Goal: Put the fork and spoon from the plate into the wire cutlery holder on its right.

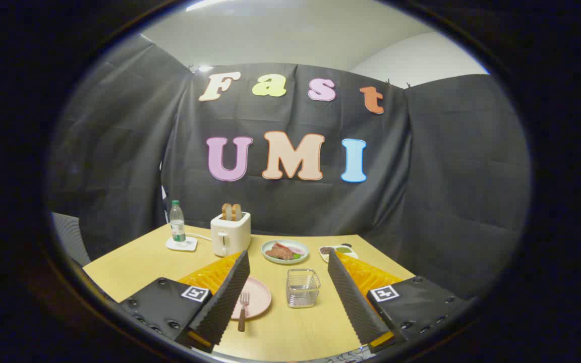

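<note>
Gripper view, and the gripper (286, 297) hangs above the near end of a pale wooden table (134, 267), fingers spread wide apart with nothing between the pads but open tabletop. No grip on anything.

Between the fingers, at about 11 o'clock from the midpoint, sits the pink plate (257, 297), partly hidden behind the left finger (225, 297). The fork (242, 308) lies on the plate's near rim, tines pointing away, brown handle hanging over the edge toward the camera. The spoon cannot be made out from here. Just right of the plate, at roughly 1 o'clock and apart from it, stands the wire cutlery holder (302, 288), upright and square, nothing visible inside.

Farther back at 12 o'clock, a light green plate of food (285, 251) with meat and slices on it. At 1 o'clock from that, a small white dish (340, 250) with dark and green contents, just beyond the right finger (353, 297). At 11 o'clock, a cream toaster (230, 233) with two slices of bread standing in the slots, and left of it a water bottle (177, 225) on a white coaster (181, 244).

Behind the table, black cloth walls (447, 176) wrap the booth on three sides, with a white ceiling (290, 35) above them.
</note>
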`<state>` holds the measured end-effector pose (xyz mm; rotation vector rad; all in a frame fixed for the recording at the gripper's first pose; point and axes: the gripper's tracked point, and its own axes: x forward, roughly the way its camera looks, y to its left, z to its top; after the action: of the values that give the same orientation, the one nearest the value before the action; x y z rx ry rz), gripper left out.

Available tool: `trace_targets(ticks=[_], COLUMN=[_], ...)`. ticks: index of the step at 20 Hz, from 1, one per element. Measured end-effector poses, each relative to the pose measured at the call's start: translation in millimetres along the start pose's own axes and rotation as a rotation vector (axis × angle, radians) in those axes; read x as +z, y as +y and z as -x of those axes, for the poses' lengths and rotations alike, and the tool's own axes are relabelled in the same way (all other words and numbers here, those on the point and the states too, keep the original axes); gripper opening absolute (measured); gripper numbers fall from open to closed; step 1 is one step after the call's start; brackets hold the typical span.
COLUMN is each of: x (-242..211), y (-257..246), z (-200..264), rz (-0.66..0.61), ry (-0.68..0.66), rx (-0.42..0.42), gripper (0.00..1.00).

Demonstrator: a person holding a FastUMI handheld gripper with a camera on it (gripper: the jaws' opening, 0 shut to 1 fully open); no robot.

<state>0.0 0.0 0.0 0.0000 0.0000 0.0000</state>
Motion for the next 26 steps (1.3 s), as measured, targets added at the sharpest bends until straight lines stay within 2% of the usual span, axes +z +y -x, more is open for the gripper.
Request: trace_targets(ticks=[7, 13, 20, 26], x=[-6, -25, -71, -115], y=[4, 17, 31, 57], z=[-9, -17, -23, -28], rz=[0.006, -0.004, 0.025, 0.014], ry=[0.021, 0.062, 0.153, 0.249], rx=[-0.001, 0.030, 0.076, 0.159], gripper=[0.99, 0.99, 0.99, 0.99])
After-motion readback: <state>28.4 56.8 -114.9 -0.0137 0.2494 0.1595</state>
